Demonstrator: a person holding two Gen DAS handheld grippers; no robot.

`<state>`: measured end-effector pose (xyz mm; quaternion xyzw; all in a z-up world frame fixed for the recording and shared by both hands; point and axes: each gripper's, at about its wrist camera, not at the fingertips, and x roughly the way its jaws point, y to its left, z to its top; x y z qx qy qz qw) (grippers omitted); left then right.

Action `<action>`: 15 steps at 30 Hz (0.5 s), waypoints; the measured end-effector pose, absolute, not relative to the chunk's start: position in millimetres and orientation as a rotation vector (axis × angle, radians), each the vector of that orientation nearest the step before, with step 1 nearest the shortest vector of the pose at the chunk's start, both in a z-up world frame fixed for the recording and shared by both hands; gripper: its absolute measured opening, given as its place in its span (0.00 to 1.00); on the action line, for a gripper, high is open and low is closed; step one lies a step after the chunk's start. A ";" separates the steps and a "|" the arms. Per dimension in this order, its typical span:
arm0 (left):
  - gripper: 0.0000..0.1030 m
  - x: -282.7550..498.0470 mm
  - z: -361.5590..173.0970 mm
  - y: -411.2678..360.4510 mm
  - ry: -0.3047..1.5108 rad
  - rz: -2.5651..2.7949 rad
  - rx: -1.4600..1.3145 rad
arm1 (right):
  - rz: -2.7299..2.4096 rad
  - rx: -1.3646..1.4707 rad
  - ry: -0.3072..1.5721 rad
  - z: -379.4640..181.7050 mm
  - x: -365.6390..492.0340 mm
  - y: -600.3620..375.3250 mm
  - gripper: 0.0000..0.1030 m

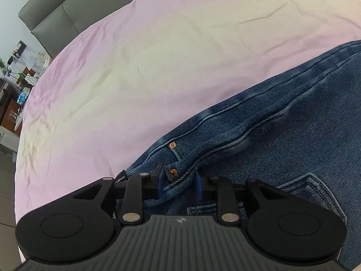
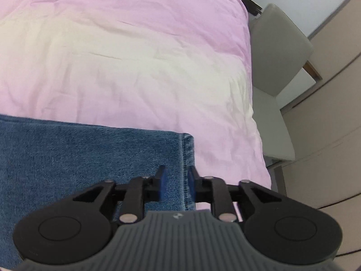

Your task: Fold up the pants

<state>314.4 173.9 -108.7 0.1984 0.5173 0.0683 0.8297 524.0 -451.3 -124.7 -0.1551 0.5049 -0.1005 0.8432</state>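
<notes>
Two claws, left [image 1: 179, 180] and right [image 2: 176, 181], over one pants [image 1: 270, 135].

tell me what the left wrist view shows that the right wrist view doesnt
Only the left wrist view: the jeans' waist end, with copper rivets, a back pocket, the left gripper straddling a bunched denim fold, and a cluttered desk.
Only the right wrist view: the hemmed leg end, the right gripper open over it, and a grey chair.
Both: blue jeans on the pink bedsheet.
</notes>
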 end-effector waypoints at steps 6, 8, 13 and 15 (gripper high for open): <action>0.30 310.7 -108.5 158.2 1.091 0.175 0.454 | -0.239 -0.041 1.032 -135.1 526.4 -497.4 0.37; 0.30 312.1 -106.0 153.4 1.090 0.186 0.459 | -0.223 0.015 1.001 -138.9 529.7 -502.5 0.42; 0.30 321.9 -91.3 146.9 1.060 0.222 0.478 | -0.166 0.031 0.961 -146.4 536.6 -493.9 0.18; 0.29 317.4 -76.4 144.1 1.027 0.231 0.478 | -0.165 -0.047 0.945 -144.3 534.4 -482.0 0.11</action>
